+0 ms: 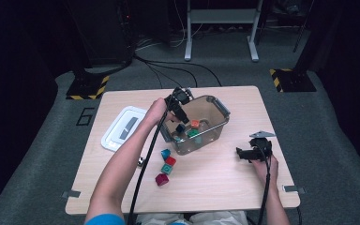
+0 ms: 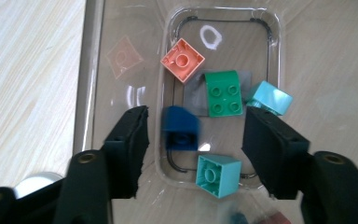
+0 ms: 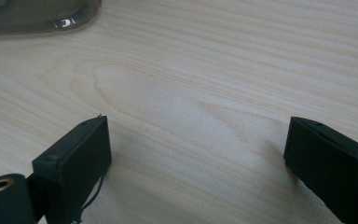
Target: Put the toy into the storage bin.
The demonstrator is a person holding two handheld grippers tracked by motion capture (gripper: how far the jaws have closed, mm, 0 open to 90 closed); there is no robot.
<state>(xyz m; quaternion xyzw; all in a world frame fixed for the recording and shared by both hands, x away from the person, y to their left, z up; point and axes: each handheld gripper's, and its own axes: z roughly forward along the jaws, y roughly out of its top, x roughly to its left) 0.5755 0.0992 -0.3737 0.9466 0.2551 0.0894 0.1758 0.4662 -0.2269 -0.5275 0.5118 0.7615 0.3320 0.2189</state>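
My left gripper [image 1: 181, 123] hangs over the clear plastic bin [image 1: 217, 109], jaws pointing down into it and open. In the left gripper view a blurred dark blue brick [image 2: 181, 128] sits between the jaws of that gripper [image 2: 198, 123], with a gap on each side, so neither pad touches it. On the bin floor [image 2: 223, 28] lie an orange brick [image 2: 182, 59], a green brick [image 2: 223, 93] and two teal bricks [image 2: 269, 97] [image 2: 217, 175]. My right gripper [image 1: 241, 153] rests at the table's right side, open, with bare wood between its jaws [image 3: 196, 140].
Several loose bricks lie on the table in front of the bin: a blue one [image 1: 165, 153], a red one [image 1: 170, 161], a teal one [image 1: 167, 169] and a dark red one [image 1: 161, 179]. A white lid [image 1: 122, 127] lies left of the bin. The bin's corner [image 3: 37, 14] shows in the right gripper view.
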